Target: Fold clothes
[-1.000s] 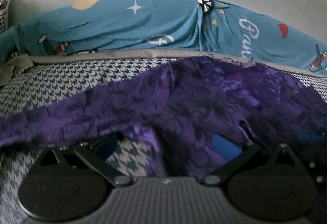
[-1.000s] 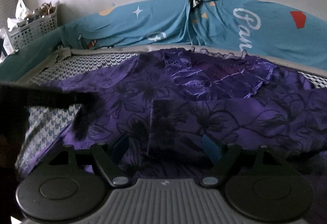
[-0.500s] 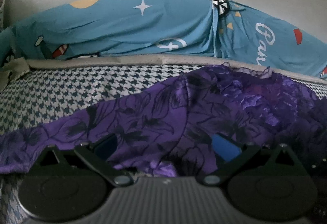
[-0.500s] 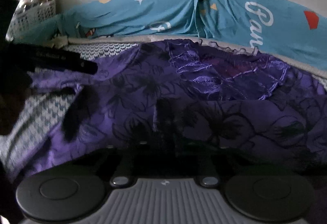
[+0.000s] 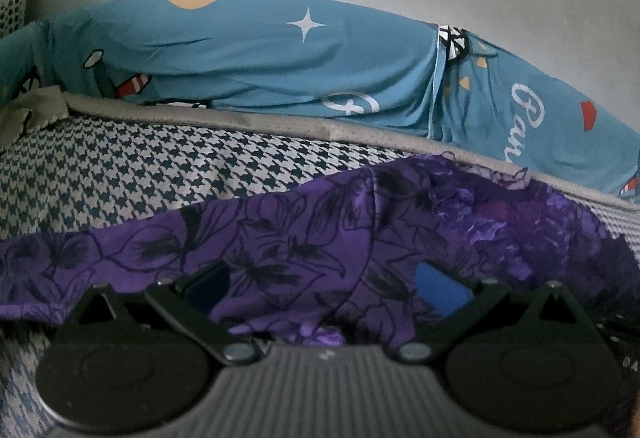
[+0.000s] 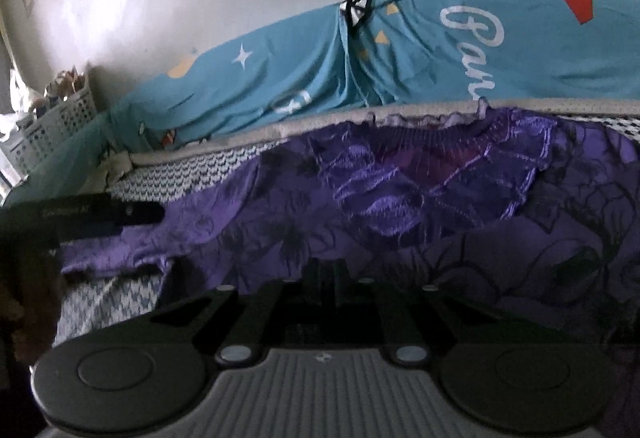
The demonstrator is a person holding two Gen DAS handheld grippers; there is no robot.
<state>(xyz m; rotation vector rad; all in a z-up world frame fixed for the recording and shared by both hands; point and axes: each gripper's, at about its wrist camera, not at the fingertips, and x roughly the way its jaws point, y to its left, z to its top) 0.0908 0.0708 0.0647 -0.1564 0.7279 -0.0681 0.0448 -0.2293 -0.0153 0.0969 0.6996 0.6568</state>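
A purple garment [image 5: 320,238] with black flower outlines lies spread over a houndstooth bed cover [image 5: 140,174]. My left gripper [image 5: 324,290] is open. Its blue pads stand wide apart, and the cloth passes between them untouched. The right wrist view shows the garment's shiny embroidered neck part [image 6: 420,190] toward the wall. My right gripper [image 6: 326,274] is shut on a fold of the garment [image 6: 280,238], with its fingers together at the lower middle. At the left of that view, one of the left gripper's fingers [image 6: 112,214] hovers over a sleeve.
A blue printed sheet [image 5: 260,58] covers the raised edge along the white wall. A grey mattress border [image 5: 280,122] runs below it. A white perforated basket [image 6: 52,126] stands in the far left corner, and a crumpled olive cloth [image 5: 32,114] lies near it.
The right gripper's jaws closed on the fold that stood between them. The left gripper slid sideways over the bed, still open. The cloth in front of it now lies flatter.
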